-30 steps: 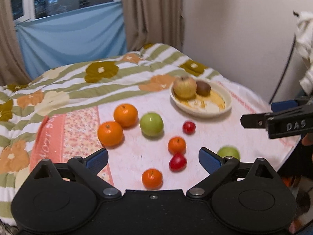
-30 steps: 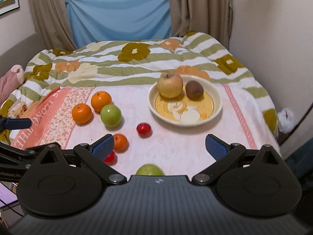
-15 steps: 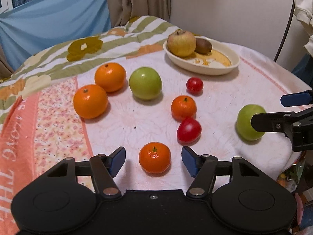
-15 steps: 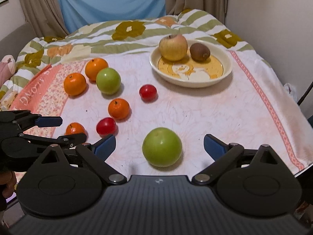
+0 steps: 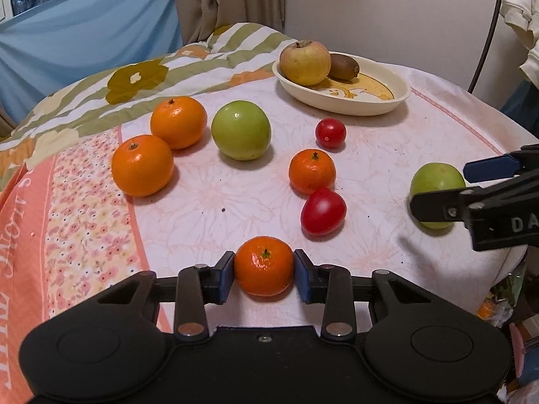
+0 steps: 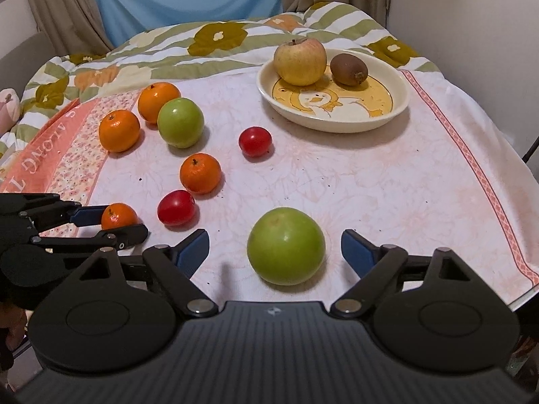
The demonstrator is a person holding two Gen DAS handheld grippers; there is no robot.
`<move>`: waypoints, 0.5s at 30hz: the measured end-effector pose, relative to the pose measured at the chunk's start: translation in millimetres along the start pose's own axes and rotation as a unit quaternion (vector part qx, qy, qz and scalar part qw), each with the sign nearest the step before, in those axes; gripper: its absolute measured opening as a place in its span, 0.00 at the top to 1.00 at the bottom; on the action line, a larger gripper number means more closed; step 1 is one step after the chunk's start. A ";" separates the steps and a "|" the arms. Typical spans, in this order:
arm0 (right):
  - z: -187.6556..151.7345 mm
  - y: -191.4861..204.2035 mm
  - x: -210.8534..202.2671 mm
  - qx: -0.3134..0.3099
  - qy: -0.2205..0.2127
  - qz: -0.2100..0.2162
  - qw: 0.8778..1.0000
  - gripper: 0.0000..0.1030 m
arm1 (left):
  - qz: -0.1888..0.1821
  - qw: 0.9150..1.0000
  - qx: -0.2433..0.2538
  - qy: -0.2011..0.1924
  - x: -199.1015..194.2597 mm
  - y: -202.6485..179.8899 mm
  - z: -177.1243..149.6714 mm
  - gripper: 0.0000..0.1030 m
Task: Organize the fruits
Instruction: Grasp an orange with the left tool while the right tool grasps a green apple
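My left gripper (image 5: 263,274) is shut on a small orange mandarin (image 5: 263,266) that rests on the cloth near the front edge; it also shows in the right wrist view (image 6: 118,216). My right gripper (image 6: 274,250) is open around a green apple (image 6: 286,245), its pads apart from the fruit; that apple also shows in the left wrist view (image 5: 437,185). A cream plate (image 6: 390,114) at the back right holds a yellow apple (image 6: 299,62) and a kiwi (image 6: 348,69).
On the cloth lie two big oranges (image 5: 143,165) (image 5: 178,122), another green apple (image 5: 241,129), a mandarin (image 5: 312,171) and two red tomatoes (image 5: 323,212) (image 5: 330,132). The table edge runs close on the right. A quilt covers the back.
Both grippers moved forward and down to the fruits. The left jaws closed onto the front mandarin. The right jaws came around the green apple and stayed open.
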State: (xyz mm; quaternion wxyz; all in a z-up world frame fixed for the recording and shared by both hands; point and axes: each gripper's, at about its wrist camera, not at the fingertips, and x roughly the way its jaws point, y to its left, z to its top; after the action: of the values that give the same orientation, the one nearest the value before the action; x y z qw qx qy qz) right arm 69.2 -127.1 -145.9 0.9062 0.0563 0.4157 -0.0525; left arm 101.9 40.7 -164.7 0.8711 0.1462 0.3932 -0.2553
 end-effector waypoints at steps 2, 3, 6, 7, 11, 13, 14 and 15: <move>-0.1 1.4 2.3 0.000 0.001 -0.001 1.000 0.04 | 0.002 1.000 0.002 -0.001 -2.3 -0.7 -2.4 0.61; 0.1 1.7 3.8 0.002 0.003 0.001 1.000 0.05 | 0.002 1.000 0.004 -0.003 -4.0 -0.9 -4.0 0.61; -0.1 3.1 8.1 0.005 0.008 -0.001 1.000 0.08 | 0.006 1.000 0.003 0.000 -8.0 0.4 -6.8 0.61; -0.2 3.3 9.6 0.006 0.008 -0.003 1.000 0.08 | 0.008 1.000 0.001 0.001 -9.8 1.6 -9.0 0.61; -1.9 2.0 15.1 0.010 0.011 -0.012 1.000 0.18 | 0.015 1.000 -0.004 0.004 -14.6 5.5 -14.9 0.61; -2.6 -0.3 18.7 0.012 0.017 -0.016 1.000 0.23 | 0.017 1.000 -0.006 0.006 -16.5 7.3 -16.7 0.61; -3.2 -1.9 20.3 0.014 0.019 -0.016 1.000 0.27 | 0.018 1.000 -0.007 0.006 -17.4 8.3 -17.8 0.61; -3.6 -3.4 21.7 0.016 0.021 -0.016 1.000 0.28 | 0.020 1.000 -0.008 0.007 -18.4 9.3 -18.6 0.61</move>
State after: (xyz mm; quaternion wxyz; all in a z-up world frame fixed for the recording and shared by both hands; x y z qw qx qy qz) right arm 80.1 -131.0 -164.9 0.8954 0.0647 0.4345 -0.0726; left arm 85.5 62.9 -162.3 0.8744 0.1487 0.3985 -0.2336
